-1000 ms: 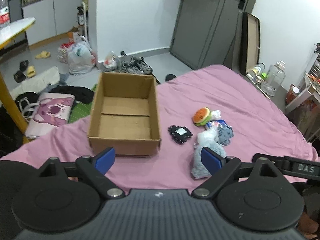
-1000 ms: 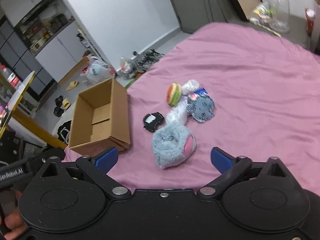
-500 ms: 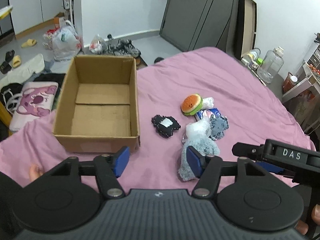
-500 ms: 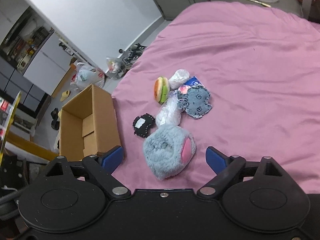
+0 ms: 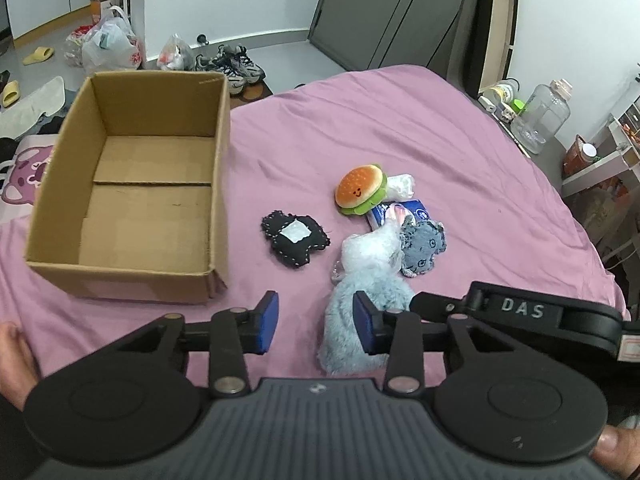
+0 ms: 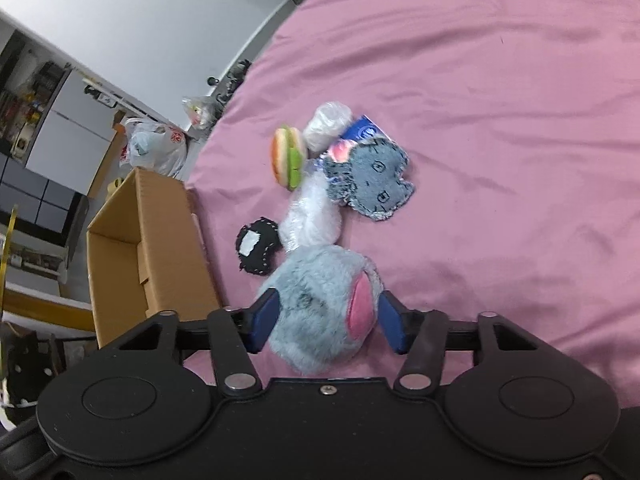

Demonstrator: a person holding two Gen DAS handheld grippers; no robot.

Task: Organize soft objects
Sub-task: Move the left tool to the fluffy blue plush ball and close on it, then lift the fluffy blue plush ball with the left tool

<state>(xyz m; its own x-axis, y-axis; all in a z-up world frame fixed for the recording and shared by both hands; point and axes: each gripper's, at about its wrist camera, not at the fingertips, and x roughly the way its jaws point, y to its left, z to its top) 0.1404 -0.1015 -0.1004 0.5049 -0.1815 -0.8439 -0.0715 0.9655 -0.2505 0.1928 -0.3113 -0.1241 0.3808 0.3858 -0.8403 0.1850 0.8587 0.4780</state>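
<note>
A fluffy grey plush with a pink patch (image 6: 320, 300) lies on the pink bed; it also shows in the left wrist view (image 5: 360, 300). My right gripper (image 6: 326, 322) has its jaws around this plush, the pads touching its sides. My left gripper (image 5: 316, 322) is partly closed and empty, hovering over the sheet left of the plush. An empty cardboard box (image 5: 132, 184) stands at the left. A burger plush (image 5: 360, 188), a black patch toy (image 5: 294, 236), a grey denim toy (image 5: 424, 246) and a plastic-wrapped white item (image 5: 368, 248) lie between.
A blue packet (image 5: 416, 208) and a small white bag (image 5: 400, 184) lie behind the toys. The bed's edge lies beyond the box, with shoes (image 5: 236, 64) and bags (image 5: 108, 44) on the floor. A water jug (image 5: 540, 116) stands at the right.
Both grippers moved forward and down toward the toys. My right jaws narrowed around the fluffy grey plush. My left jaws narrowed with nothing between them.
</note>
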